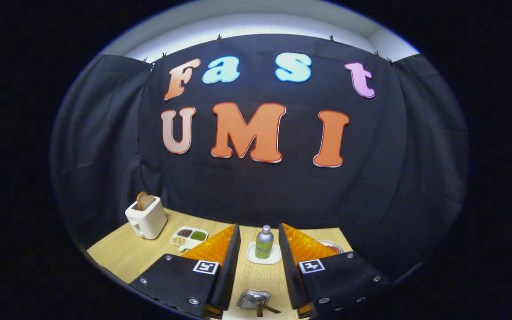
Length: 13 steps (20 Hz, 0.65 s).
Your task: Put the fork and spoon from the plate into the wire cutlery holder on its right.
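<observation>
The claw (pixel 259 266) hangs high above the wooden table (pixel 122 253) with its fingers spread apart and nothing between them, a stance that suits looking the scene over before going down for a pick. Nearest, low between the two fingers, sits a small silvery plate (pixel 252 298) with dark-handled cutlery (pixel 265 309) lying across its near edge; these are likely the fork and spoon of the task, though they are too small to tell one from the other. The wire holder cannot be made out; if it stands to the right of the plate, the right finger may be covering it. Farther ahead, in the gap between the fingers, a small bottle (pixel 264 242) stands upright on a white square tray (pixel 263 257). Off to the left beyond the left finger lies a divided dish (pixel 188 238) of small dark, green and pale fillings, and past it a white toaster (pixel 146 218) with bread in its slots. Just past the right finger, the rim of another dish (pixel 334 246) peeks out.
</observation>
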{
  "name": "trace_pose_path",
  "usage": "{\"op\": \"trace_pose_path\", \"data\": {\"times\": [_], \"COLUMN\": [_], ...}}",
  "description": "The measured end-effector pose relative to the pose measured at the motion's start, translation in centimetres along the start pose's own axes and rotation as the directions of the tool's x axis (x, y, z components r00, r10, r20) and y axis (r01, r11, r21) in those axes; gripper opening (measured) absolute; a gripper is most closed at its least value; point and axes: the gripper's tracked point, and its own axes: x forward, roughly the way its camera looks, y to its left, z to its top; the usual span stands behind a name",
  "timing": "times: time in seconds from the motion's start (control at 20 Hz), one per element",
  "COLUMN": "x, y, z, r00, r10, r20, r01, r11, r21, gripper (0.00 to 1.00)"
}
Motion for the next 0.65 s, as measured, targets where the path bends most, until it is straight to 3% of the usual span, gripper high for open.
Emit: {"op": "trace_pose_path", "data": {"times": [0.2,0.3,0.65], "x": [-1.2,-1.8,-3.8], "y": [0.0,0.6,2.5], "z": [5.0,7.1,12.3], "r00": [0.987,0.974,0.923], "r10": [-0.040,-0.044,-0.035], "r20": [0.155,0.220,0.384], "r01": [0.043,0.046,0.037], "r11": [0.999,0.999,0.999], "r21": [-0.010,-0.007,0.001], "gripper": [0.75,0.82,0.95]}}
